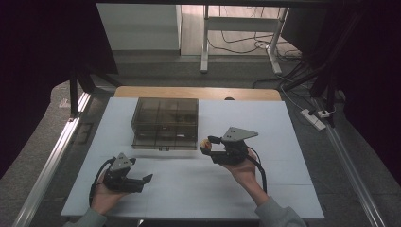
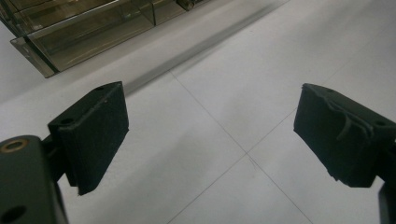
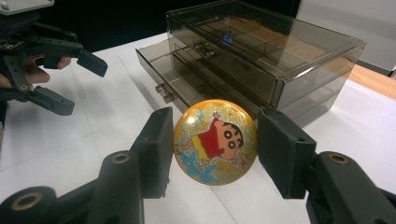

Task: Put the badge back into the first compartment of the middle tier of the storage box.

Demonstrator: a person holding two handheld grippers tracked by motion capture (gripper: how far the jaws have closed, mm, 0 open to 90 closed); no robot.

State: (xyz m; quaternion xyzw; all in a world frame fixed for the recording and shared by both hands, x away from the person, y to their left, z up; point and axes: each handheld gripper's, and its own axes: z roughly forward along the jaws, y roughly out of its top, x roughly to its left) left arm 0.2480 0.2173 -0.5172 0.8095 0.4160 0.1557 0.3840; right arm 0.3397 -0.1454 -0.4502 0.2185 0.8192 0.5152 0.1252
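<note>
The right gripper [image 3: 215, 144], clenched on the glittery cartoon badge [image 3: 215, 142] just in front of the smoked drawer box [image 3: 261, 60], should keep it level toward the part-open drawer [image 3: 173, 81], while the released left gripper [image 2: 210, 135] waits near the box on the bench [image 1: 265, 184].

A round gold badge [image 3: 215, 142] bearing a cartoon boy in red sits clamped between the right gripper [image 3: 212, 149]'s two black jaws, apparently lifted clear of the white table [image 3: 88, 140]. Just behind the badge stands a smoky clear drawer box [image 3: 261, 56], one lower drawer slid partly out. Left of the box, the left gripper [image 3: 70, 79] hangs with jaws apart.
</note>
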